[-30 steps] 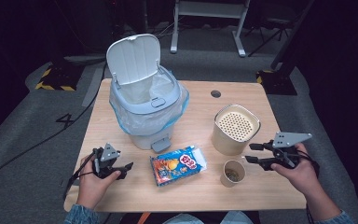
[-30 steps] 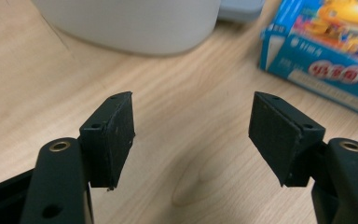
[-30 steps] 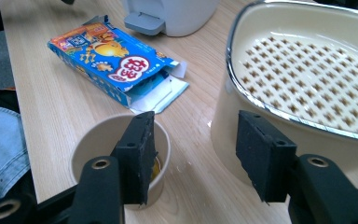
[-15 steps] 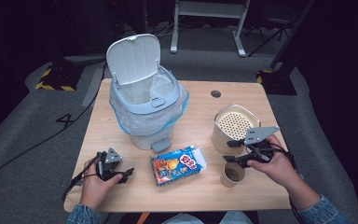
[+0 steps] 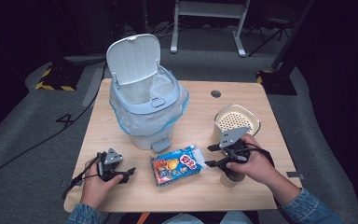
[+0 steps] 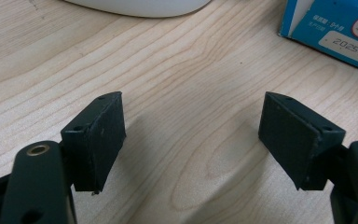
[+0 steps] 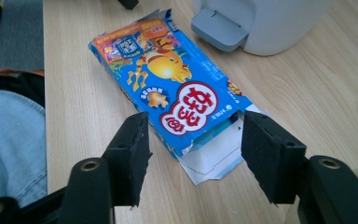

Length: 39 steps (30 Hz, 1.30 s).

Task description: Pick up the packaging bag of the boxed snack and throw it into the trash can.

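Cardboard, the blue snack box [image 7: 168, 88] lies flat on the table [image 5: 200, 116] before the lidded bin [image 5: 144, 102]; likely light and crushable, best pinched across its torn-open end. Right gripper [image 7: 193, 154] has slid in from the paper cup [image 5: 230, 179], jaws just widened, straddling that end untouched; left gripper [image 6: 191, 135] has just opened, empty.

A blue snack box [image 7: 168, 88] lies flat on the wooden table, its near end flap torn open.
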Available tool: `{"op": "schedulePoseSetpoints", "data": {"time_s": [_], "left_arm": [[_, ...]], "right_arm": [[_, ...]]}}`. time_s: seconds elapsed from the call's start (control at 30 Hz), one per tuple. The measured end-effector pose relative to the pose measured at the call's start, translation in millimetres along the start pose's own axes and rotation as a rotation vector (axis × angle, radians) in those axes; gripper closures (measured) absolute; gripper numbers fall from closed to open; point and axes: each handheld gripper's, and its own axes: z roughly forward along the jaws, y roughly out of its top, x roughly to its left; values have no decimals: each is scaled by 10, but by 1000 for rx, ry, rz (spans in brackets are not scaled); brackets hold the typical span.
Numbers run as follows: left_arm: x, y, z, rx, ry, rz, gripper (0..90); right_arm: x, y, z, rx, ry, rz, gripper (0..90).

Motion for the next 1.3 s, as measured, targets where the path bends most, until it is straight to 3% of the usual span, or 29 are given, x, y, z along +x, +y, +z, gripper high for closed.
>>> {"op": "schedulePoseSetpoints", "data": {"time_s": [0.2,0.37,0.53,0.57,0.8,1.13,1.27,1.3], "left_arm": [[-12,-37,-34,0,4,-8,231],[-23,-52,-46,-3,8,-12,231],[-25,-58,-55,1,7,-11,231],[-28,-59,-56,0,9,-12,231],[-29,-62,-60,-2,12,-4,231],[-29,-63,-60,-2,12,-3,232],[-29,-63,-60,-2,12,-3,232],[-29,-62,-60,-2,12,-4,231]], "right_arm": [[54,105,185,52,23,-58,445],[114,175,415,137,58,-118,485],[143,207,530,188,63,-161,482],[157,222,581,227,59,-207,499],[166,208,749,324,96,-246,606],[152,222,834,356,106,-295,702],[168,213,847,350,113,-346,771],[186,218,841,341,118,-378,801]]}}
